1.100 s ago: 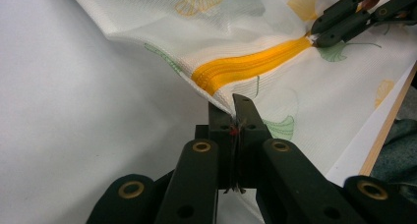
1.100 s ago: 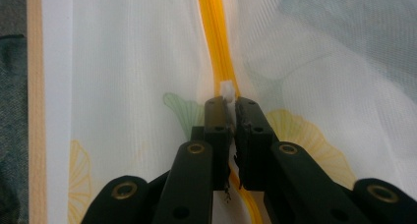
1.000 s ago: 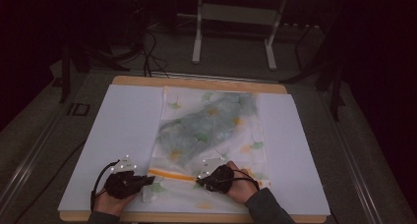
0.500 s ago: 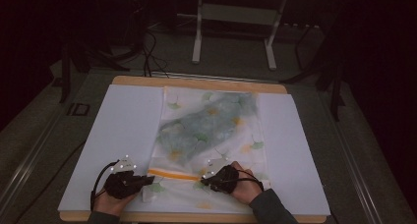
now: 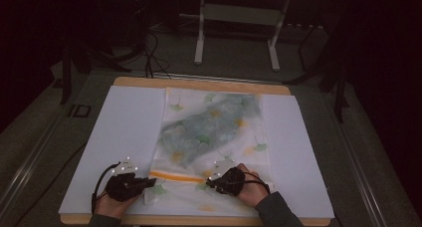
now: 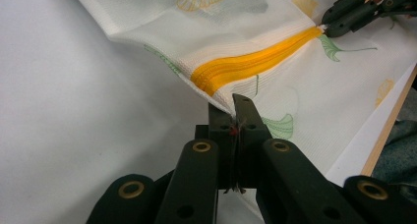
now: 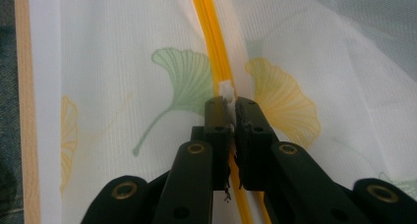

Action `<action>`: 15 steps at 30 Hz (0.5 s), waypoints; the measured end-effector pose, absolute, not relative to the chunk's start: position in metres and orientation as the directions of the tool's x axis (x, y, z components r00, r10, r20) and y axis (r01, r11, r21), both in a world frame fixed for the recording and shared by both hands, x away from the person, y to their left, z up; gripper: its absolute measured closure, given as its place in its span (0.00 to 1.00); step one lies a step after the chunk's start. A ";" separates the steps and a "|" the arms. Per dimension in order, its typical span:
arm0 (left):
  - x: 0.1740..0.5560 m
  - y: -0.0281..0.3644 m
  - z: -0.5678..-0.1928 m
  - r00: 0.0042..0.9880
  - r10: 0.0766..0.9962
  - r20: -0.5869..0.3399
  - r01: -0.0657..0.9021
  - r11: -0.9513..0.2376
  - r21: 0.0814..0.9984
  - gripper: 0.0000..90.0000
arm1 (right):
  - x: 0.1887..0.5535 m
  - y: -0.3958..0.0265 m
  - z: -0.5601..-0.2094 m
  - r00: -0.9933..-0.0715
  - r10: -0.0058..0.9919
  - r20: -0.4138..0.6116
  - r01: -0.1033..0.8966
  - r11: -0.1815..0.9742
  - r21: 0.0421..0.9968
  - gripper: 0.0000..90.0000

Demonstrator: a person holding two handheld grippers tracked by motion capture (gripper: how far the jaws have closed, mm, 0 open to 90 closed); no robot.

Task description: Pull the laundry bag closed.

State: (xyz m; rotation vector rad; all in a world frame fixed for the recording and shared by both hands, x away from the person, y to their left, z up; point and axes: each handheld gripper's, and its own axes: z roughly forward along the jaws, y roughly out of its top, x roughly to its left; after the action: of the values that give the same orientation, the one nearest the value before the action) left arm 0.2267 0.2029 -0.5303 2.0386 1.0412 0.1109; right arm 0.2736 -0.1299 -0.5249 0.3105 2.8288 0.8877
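Left gripper (image 5: 130, 182) is sitting at the near left of the tabletop (image 5: 119, 132), held in the person's left hand (image 5: 110, 206), its cable looping off to the left. In the left gripper view its fingers (image 6: 244, 111) are closing tight on the corner edge of the mesh bag (image 5: 214, 137), right where the orange zipper (image 6: 255, 62) ends, and the fabric is lifting into a raised fold off the white sheet there. The bag is lying flat down the middle of the tabletop, white mesh printed with green and yellow ginkgo leaves, with a grey-blue bundle inside its far half that is too blurry to name. The zipper is running across the near end of the bag between the two grippers, seen from the high view as an orange stripe (image 5: 176, 176). Right gripper (image 5: 219, 179) is sitting just right of that stripe, held in the right hand (image 5: 249, 187), dark sleeve coming in from the bottom edge. In the right gripper view its fingers (image 7: 216, 118) are pinching shut on a small white tab (image 7: 226, 90) at the zipper line, probably the pull, though too small to be sure. A green leaf print is lying left of those fingers and a yellow one right. The tabletop's wooden edge (image 5: 199, 82) is showing past the white sheet at the far side.
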 end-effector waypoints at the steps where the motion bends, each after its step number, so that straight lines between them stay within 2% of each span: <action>1: 0.227 0.203 -0.530 0.653 0.707 -0.269 0.635 -0.318 0.705 0.98 | 0.274 -0.131 -0.525 -0.966 0.244 -0.089 0.150 0.802 0.578 0.94; 15: 0.226 0.204 -0.530 0.648 0.711 -0.271 0.636 -0.311 0.706 0.99 | 0.274 -0.146 -0.523 -0.958 0.270 -0.095 0.171 0.804 0.570 0.94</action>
State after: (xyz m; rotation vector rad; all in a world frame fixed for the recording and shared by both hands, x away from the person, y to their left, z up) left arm 0.2264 0.2043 -0.5301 2.0318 1.0479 0.1140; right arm 0.2738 -0.1462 -0.5229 0.3475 2.8192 0.8659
